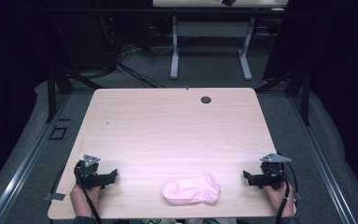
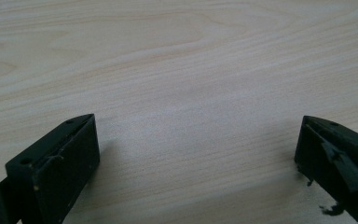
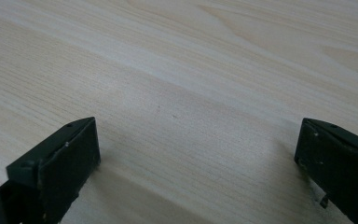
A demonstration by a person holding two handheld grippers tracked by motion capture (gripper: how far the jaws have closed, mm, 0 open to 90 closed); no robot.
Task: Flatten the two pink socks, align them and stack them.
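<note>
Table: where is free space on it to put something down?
The table is bare from the pink sock up to the dark round hole near the far edge. Crowded only along the near edge: left hand-held gripper, sock, right hand-held gripper.

In the high view, the forearms behind the left gripper [image 1: 113, 174] and the right gripper [image 1: 246, 176] are cut off by the bottom edge, so that little more than the left hand [image 1: 80, 198] and the right hand [image 1: 282, 199] is seen, and the near edge of the table [image 1: 177, 126] below the pink sock [image 1: 191, 189] is clipped as well. In both gripper views, the black jaws are cut by the bottom edge and the outer jaw by the side edge. The small dark round thing [image 1: 206, 100] far ahead of the grippers is too small to be made out.
</note>
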